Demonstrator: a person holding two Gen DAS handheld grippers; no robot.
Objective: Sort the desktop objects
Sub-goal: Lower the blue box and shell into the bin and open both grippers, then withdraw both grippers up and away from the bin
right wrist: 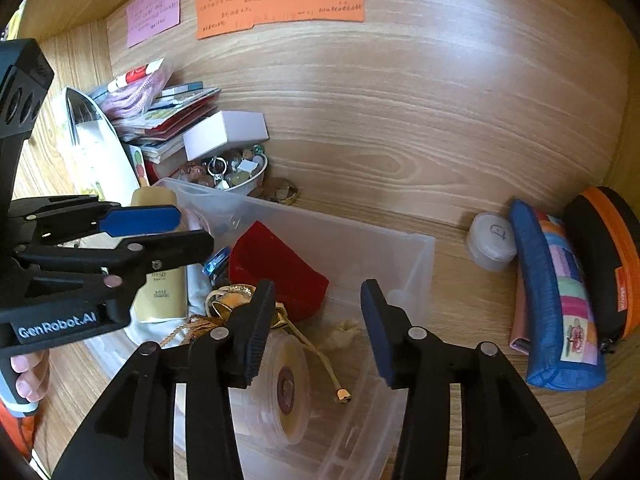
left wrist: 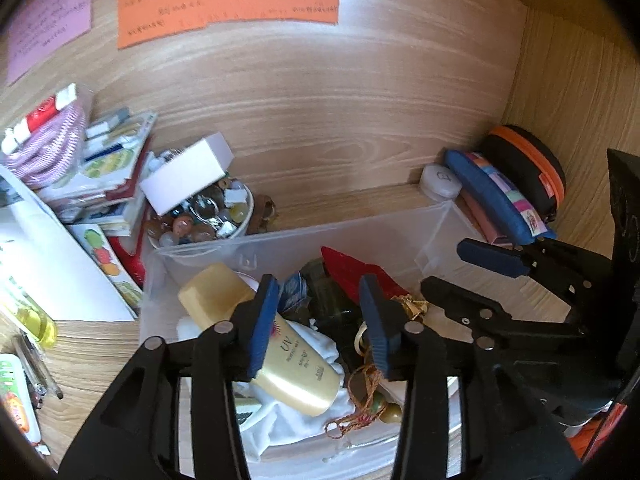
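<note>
A clear plastic bin (left wrist: 280,238) (right wrist: 404,248) stands on the wooden desk, below both grippers. In it lie a yellow UV sunscreen bottle (left wrist: 296,364) (right wrist: 162,292), a red pouch (left wrist: 352,276) (right wrist: 276,264), a gold trinket (right wrist: 236,296), a tasselled cord (left wrist: 360,412), a white cloth (left wrist: 288,420) and a clear tape roll (right wrist: 284,392). My left gripper (left wrist: 320,324) (right wrist: 184,228) hangs open over the bottle and the pouch, holding nothing. My right gripper (right wrist: 320,332) (left wrist: 460,270) is open above the tape roll, also holding nothing.
A bowl of beads (left wrist: 200,224) with a white box (left wrist: 188,176) on it and a pile of books (left wrist: 104,184) stand left of the bin. At right are a white round pot (right wrist: 492,244), a blue pencil case (right wrist: 556,304) and a black-orange case (right wrist: 604,256). Wooden walls close the back and sides.
</note>
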